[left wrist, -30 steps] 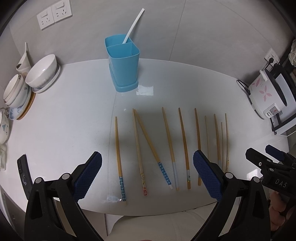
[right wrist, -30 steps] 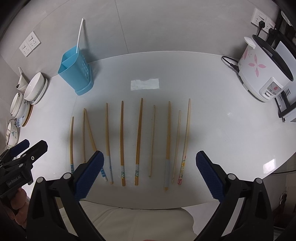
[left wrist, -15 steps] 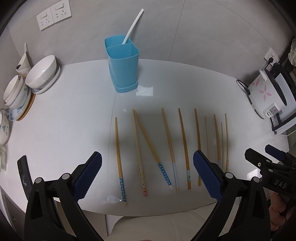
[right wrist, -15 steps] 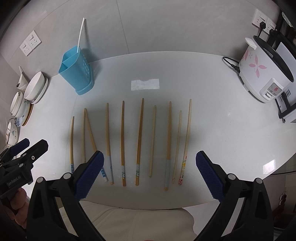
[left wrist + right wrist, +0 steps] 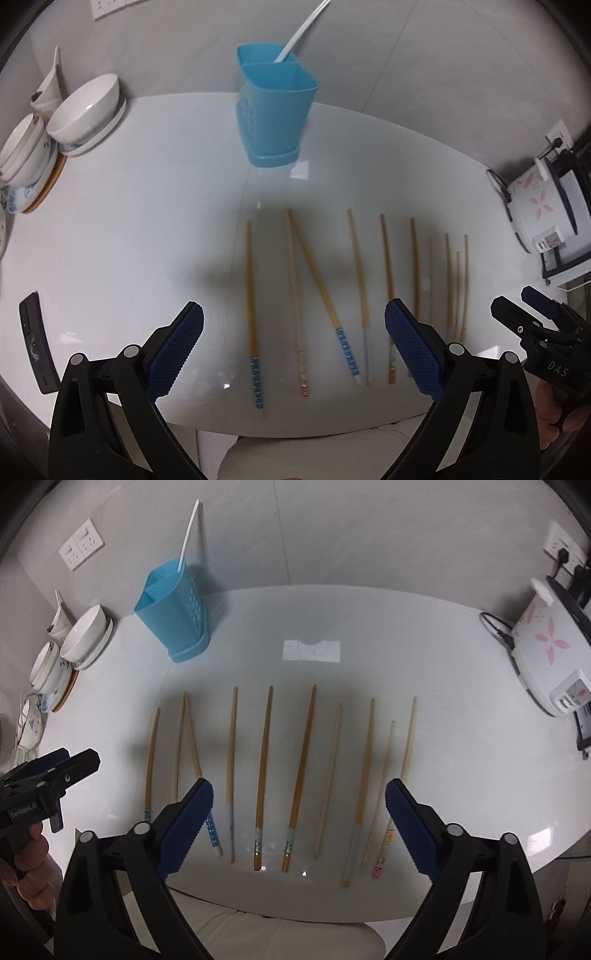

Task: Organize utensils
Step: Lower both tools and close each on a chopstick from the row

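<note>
Both tongs over the chopstick row, nothing gripped.
Chopsticks (image 5: 263, 775) lie side by side on the white table (image 5: 461, 738), below and between the jaws. Left gripper (image 5: 293, 349) gapes wide, empty; right gripper (image 5: 299, 829) wide but closing, empty. Blue holder (image 5: 275, 114) stands well beyond.

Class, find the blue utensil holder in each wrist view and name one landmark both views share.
Left wrist view: the blue utensil holder stands top centre, beyond the chopsticks.
Right wrist view: the same holder stands upper left, near the stacked bowls.
Shared landmark: the flowered rice cooker at the table's right edge.
</note>
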The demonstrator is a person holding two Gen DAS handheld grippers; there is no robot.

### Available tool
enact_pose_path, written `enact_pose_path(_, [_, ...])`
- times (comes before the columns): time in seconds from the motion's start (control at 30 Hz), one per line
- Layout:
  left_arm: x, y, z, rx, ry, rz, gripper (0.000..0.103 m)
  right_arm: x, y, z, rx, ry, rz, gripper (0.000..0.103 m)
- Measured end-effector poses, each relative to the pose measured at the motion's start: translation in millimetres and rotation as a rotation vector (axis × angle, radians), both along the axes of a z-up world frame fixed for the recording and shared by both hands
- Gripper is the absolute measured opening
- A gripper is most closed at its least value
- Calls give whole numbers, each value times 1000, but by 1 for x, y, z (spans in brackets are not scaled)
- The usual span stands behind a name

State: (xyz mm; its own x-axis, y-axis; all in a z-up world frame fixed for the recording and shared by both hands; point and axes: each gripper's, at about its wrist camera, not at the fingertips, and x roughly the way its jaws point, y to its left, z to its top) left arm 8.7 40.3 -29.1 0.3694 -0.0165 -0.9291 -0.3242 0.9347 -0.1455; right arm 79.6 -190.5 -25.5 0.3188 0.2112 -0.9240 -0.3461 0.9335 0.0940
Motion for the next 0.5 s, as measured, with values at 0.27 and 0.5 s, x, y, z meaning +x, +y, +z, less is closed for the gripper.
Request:
enact_pose_path(0.27, [-2, 32, -54, 38, 104, 55, 94, 17, 27, -64, -39, 130, 39, 66])
enact_pose_path(0.5, [-1, 37, -98, 32, 184, 44, 89, 26, 34, -101, -90, 187, 6, 52])
